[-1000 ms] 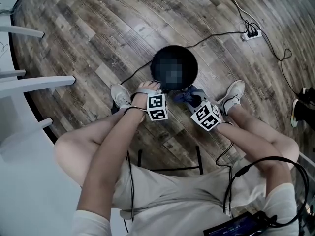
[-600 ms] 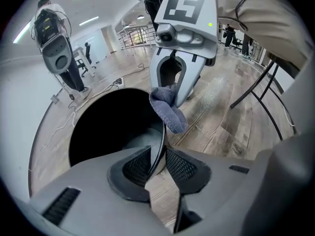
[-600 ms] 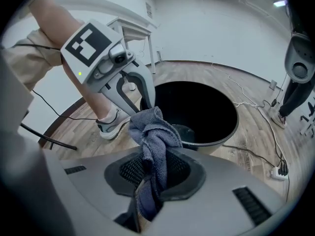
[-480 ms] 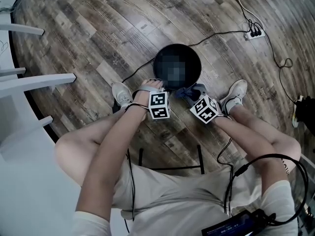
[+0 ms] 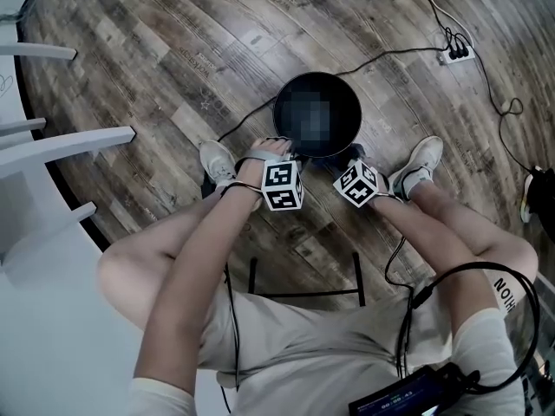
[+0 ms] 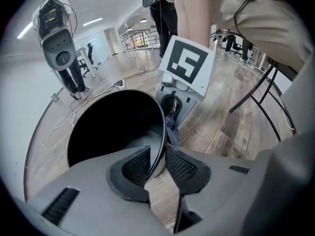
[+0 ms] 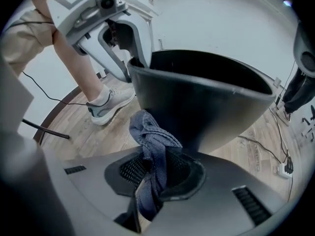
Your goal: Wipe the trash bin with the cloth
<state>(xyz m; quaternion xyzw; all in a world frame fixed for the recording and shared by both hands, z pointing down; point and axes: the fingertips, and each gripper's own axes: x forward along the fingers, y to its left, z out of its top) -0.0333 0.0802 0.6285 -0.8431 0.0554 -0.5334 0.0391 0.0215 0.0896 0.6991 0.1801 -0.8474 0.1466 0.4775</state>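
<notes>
Left gripper [image 6: 157,165]: bottom middle, grey. Jaws pinch the bin's edge, 1 pad [image 6: 138,165] inside, 1 outside.
Trash bin [image 6: 113,127]: black, round, dark inside. Fills the middle-left.
Right gripper [image 6: 173,109]: just behind the bin, by its outer wall. White cube [image 6: 188,65] w/ black square marks on top.
Cloth [image 6: 171,128]: blue-grey, bunched up, btwn bin wall & right gripper, right beside the wall.
Floor [image 6: 221,127]: wood planks.
Wires [image 6: 129,78]: thin, on the floor far back.
Black legs [image 6: 268,95]: thin, slanted, on the right.
Person: bare limb [image 6: 197,14] above the cube, beige clothes [image 6: 261,18] top right.
Grey machine [image 6: 56,48]: stands far back, left.
</notes>
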